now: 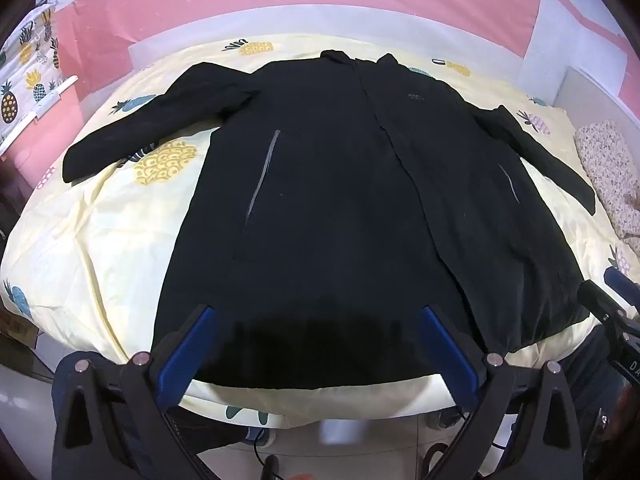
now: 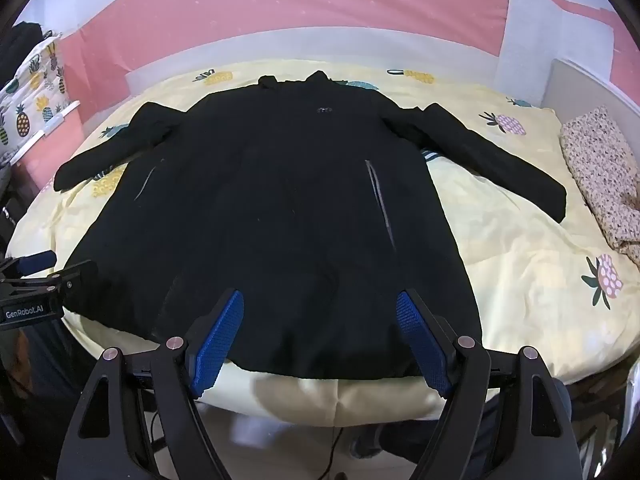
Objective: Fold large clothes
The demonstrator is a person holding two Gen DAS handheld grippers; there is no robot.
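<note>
A large black jacket lies flat and face up on the bed, collar far, hem near me, both sleeves spread out to the sides; it also shows in the right wrist view. My left gripper is open and empty, its blue pads wide apart just above the hem. My right gripper is open and empty, hovering over the hem on the right half. The right gripper shows at the right edge of the left wrist view, and the left gripper at the left edge of the right wrist view.
The bed has a pale yellow pineapple-print sheet, also seen in the right wrist view. A floral pillow lies at the right edge. A pink wall is behind. The bed's near edge drops to the floor.
</note>
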